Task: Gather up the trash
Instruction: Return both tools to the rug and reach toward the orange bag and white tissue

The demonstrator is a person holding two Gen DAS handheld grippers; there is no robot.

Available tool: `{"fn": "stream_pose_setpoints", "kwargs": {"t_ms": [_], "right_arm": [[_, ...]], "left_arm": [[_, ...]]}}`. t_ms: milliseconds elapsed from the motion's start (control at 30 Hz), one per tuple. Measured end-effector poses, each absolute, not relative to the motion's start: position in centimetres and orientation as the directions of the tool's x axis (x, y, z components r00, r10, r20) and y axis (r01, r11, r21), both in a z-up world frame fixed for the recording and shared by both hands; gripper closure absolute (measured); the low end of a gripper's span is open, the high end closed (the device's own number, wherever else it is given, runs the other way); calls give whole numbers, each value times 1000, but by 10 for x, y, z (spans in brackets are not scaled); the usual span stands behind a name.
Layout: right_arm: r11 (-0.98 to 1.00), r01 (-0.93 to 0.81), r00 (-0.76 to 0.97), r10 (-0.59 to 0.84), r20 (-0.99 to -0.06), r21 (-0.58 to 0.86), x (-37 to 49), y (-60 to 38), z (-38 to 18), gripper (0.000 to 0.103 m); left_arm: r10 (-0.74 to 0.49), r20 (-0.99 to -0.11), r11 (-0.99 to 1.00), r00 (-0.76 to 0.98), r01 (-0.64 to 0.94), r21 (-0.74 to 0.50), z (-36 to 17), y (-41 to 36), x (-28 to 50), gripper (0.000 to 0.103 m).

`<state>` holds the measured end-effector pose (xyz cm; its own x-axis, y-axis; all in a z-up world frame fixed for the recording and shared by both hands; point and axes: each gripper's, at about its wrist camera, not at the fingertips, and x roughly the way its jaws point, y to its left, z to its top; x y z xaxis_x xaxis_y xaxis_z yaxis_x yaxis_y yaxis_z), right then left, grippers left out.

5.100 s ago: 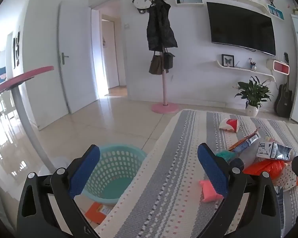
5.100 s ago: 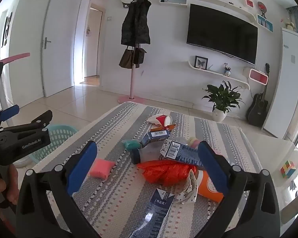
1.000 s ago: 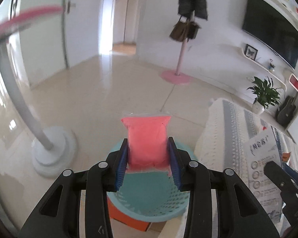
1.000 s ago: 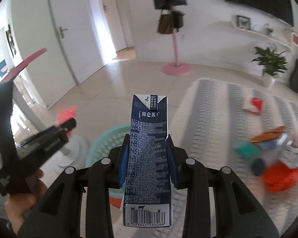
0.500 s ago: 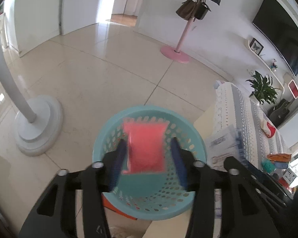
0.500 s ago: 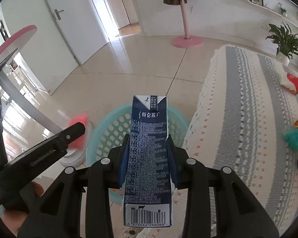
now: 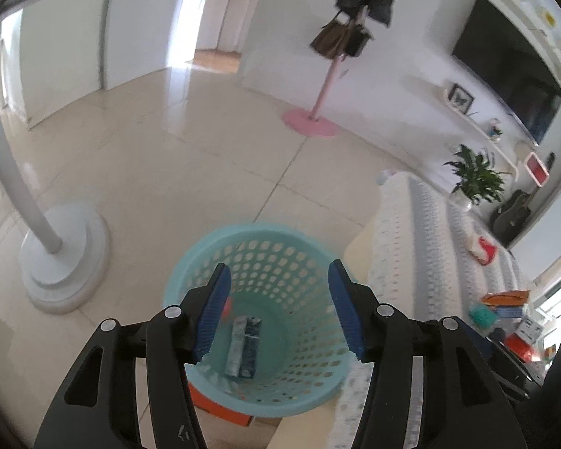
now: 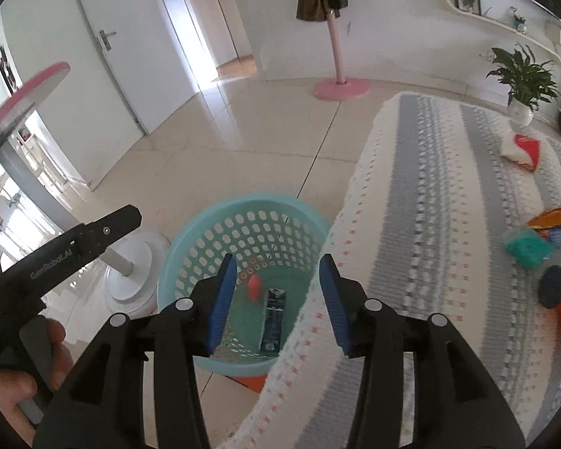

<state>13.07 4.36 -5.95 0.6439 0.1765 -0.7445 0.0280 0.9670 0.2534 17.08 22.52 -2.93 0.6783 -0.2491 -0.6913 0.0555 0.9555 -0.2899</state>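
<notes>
— Step in hand? Drop stage, by the look: left gripper (image 7: 280, 308) and right gripper (image 8: 278, 297) both spread wide, holding nothing, poised over teal basket (image 7: 190, 258).
— Trash location? Dark milk carton (image 8: 273, 318) and pink packet (image 8: 254, 287) lying on basket floor.
— Next? Probably swinging back to striped tablecloth (image 8: 448, 224) for remaining wrappers (image 8: 527, 247).
— Hidden? Pink packet mostly behind left pad; wrapper pile cut off, blurred.

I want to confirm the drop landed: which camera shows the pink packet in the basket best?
The right wrist view: the pink packet lies unobstructed on the basket floor beside the milk carton. In the left wrist view, only a pink sliver peeks past a jaw.
</notes>
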Motion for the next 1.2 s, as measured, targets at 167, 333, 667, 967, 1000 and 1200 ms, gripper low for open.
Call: {"fn": "stream_pose_setpoints", "kwargs": {"t_ms": [167,333,667,967,1000,1200], "right_arm": [[975,33,724,128,-678,219,95,10,-17,60],[987,80,801,18,-599,137,48,-41,31,60],[943,332,783,-266,-562,16,-53,-177,48,60],[894,437,650,-235,-723,102,-77,-228,-48,59],[892,438,644,-226,-731,110,-75,-231,-56,58],[868,477,593,-203,-780,137,-65,-252,-88,58]], "left_arm": [[-321,-608,939,726,164,-301,6,184,145,48],[-425,-558,903,712,296,-310,33,121,123,48],[-602,-568,781,561,562,-271,25,-32,70,48],[-675,-663,647,325,691,-321,-46,-121,68,49],[-676,-670,638,306,697,-326,-53,-126,67,49],[-670,-708,591,223,737,-327,-86,-159,71,48]]}}
